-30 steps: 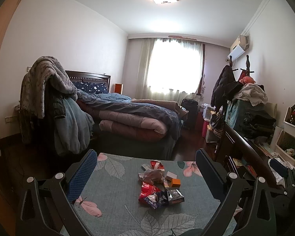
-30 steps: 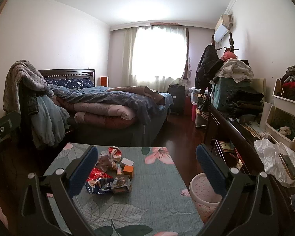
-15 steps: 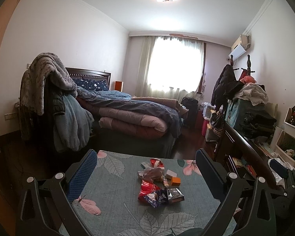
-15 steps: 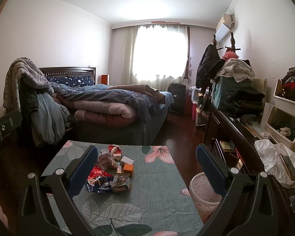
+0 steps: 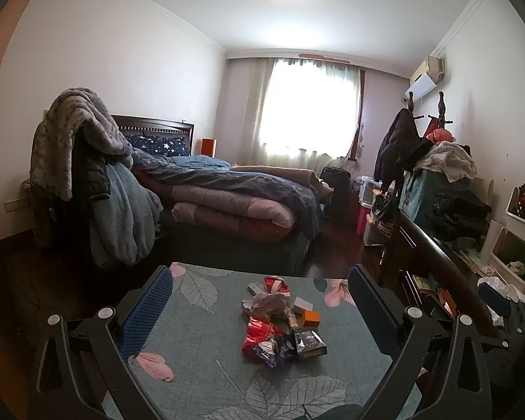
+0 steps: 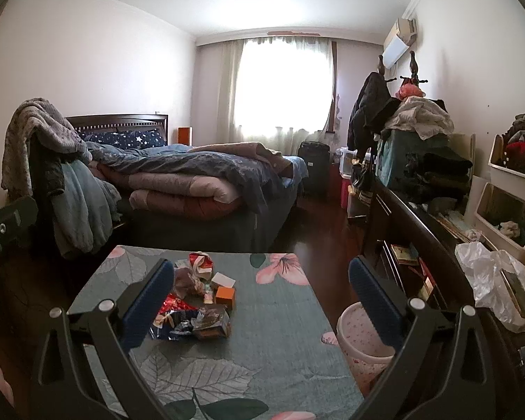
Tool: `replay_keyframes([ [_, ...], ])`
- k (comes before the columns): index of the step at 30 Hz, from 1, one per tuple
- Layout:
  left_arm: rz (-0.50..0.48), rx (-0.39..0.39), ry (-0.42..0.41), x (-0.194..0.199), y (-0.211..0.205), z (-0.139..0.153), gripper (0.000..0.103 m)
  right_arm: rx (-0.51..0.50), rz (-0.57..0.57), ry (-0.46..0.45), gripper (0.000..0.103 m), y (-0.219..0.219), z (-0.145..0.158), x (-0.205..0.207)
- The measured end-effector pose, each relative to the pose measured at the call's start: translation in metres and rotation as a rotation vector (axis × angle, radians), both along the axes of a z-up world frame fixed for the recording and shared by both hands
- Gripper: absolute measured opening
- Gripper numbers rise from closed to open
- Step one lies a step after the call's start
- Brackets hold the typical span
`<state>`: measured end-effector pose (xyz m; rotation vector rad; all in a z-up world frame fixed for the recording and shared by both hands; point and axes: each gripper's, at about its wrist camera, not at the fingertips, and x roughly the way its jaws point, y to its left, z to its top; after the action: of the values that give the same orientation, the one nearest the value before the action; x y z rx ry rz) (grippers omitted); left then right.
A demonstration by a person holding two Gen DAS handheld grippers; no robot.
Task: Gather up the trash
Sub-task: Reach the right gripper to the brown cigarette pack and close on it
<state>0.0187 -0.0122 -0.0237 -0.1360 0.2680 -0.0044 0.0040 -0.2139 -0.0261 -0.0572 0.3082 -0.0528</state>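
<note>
Both wrist views above shared table (image 5: pixel 199 332)

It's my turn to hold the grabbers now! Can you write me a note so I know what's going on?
Left gripper: open, empty, above the table.
Right gripper: open, empty.
The trash pile of wrappers and small boxes sits in the middle of the table. The pink bin stands on the floor by the table's right edge.
Done: nothing picked up.
Left: grab each piece and probably drop it in the bin.
</note>
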Motion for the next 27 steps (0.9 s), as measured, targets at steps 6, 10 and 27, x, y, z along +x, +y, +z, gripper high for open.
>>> replay_keyframes([
  [6,-0.002,0.000,0.000,0.002,-0.002,0.000,0.099,0.004,-0.006,0.015,0.100,-0.002,-0.005,0.008],
  [10,0.002,-0.011,0.014,0.006,-0.001,-0.005,0.099,0.002,-0.015,0.050,0.100,-0.006,-0.019,0.020],
  [27,-0.020,-0.042,0.497,0.157,-0.030,-0.172,0.099,0.037,-0.030,0.337,0.100,-0.036,-0.134,0.121],
])
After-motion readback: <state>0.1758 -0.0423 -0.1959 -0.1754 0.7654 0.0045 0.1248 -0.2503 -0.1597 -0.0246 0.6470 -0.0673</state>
